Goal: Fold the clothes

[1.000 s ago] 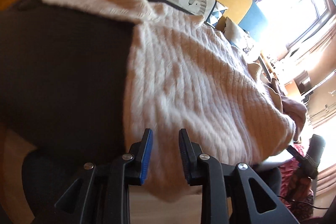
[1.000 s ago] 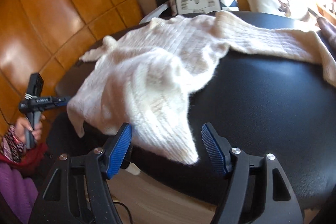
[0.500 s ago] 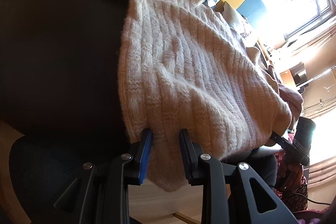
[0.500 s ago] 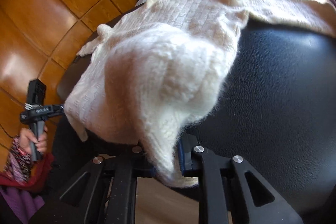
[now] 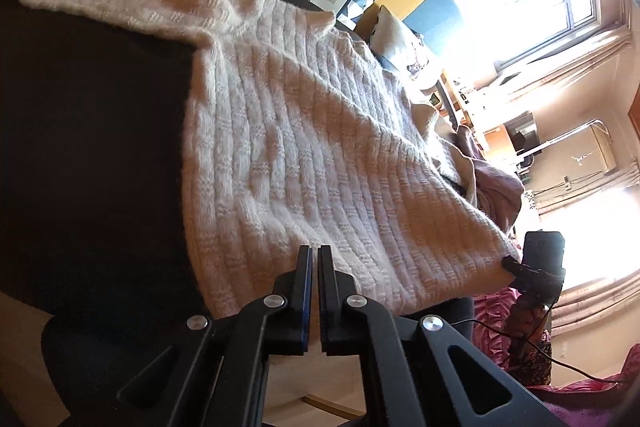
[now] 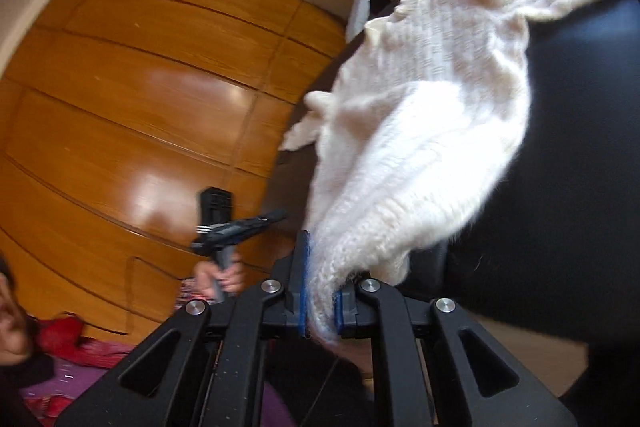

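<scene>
A sweater hem is pinched by the just-closing right gripper, while the left gripper is pressed together at its edge.

We see a dark, smooth, rounded surface ahead of both tools. Directly on it lies 1 cream ribbed knit sweater, spread across its top, with the near hem hanging over the edge toward the tools.

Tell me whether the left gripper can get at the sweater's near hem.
Probably yes. The sweater hem hangs over the black seat's edge right at the tips of the left gripper, nothing in between. Its jaws are shut, though, so it would have to open first.
</scene>
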### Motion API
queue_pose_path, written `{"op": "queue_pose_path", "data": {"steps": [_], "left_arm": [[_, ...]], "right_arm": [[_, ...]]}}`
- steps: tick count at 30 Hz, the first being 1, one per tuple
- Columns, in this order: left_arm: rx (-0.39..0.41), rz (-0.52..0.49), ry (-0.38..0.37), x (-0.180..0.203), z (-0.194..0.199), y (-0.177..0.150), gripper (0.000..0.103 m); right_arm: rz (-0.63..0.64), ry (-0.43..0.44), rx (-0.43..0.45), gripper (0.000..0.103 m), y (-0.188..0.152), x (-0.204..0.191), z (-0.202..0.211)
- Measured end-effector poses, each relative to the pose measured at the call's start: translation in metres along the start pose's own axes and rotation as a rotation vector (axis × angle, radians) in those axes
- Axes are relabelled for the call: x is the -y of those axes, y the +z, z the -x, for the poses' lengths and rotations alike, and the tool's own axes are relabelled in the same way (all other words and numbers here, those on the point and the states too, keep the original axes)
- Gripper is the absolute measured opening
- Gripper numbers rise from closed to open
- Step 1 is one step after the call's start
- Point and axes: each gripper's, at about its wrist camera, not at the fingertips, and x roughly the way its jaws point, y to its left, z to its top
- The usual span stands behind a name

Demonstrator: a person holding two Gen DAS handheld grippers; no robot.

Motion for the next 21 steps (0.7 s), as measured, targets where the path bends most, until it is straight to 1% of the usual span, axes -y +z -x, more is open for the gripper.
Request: {"op": "queue_pose_path", "data": {"steps": [1,3,5,6,8,10,11,12,13,15,17,18,20,21], "left_arm": [[-0.002,-0.017,0.027,-0.001,0.000,0.000,0.001],[-0.014,-0.028,0.087,-0.005,-0.007,-0.002,0.003],[-0.025,-0.032,0.136,-0.011,-0.016,-0.006,0.006],[-0.035,-0.036,0.157,-0.013,-0.022,-0.008,0.007],[-0.055,-0.050,0.203,-0.014,-0.034,-0.014,0.007],[-0.032,-0.101,0.234,-0.009,-0.042,-0.017,0.007],[-0.035,-0.131,0.260,-0.004,-0.043,-0.017,0.007],[-0.041,-0.161,0.288,0.001,-0.044,-0.017,0.007],[-0.047,-0.191,0.315,0.006,-0.045,-0.016,0.007],[-0.043,-0.238,0.362,0.014,-0.044,-0.014,0.007],[-0.021,-0.268,0.398,0.021,-0.041,-0.007,0.007],[-0.010,-0.283,0.416,0.024,-0.039,-0.004,0.008],[0.025,-0.290,0.440,0.029,-0.041,0.008,0.009],[0.032,-0.286,0.444,0.031,-0.042,0.016,0.012]], "right_arm": [[-0.025,-0.006,-0.002,0.010,-0.001,0.005,0.001],[-0.089,-0.049,0.002,0.010,-0.002,0.021,0.002],[-0.151,-0.149,0.011,0.010,-0.004,0.043,0.006],[-0.159,-0.202,0.008,0.010,-0.006,0.052,0.006],[-0.163,-0.270,-0.018,0.013,-0.010,0.064,0.000],[-0.152,-0.348,-0.060,0.015,-0.013,0.069,-0.007],[-0.132,-0.362,-0.084,0.015,-0.014,0.067,-0.010],[-0.104,-0.382,-0.103,0.018,-0.015,0.063,-0.012],[-0.050,-0.426,-0.108,0.023,-0.013,0.054,-0.010],[0.092,-0.551,-0.092,0.026,-0.007,0.032,-0.004],[0.210,-0.638,-0.037,0.026,0.003,0.009,0.005],[0.249,-0.669,-0.001,0.026,0.010,0.000,0.009],[0.274,-0.694,0.080,0.026,0.028,-0.008,0.018],[0.286,-0.710,0.112,0.026,0.038,-0.011,0.021]]}}
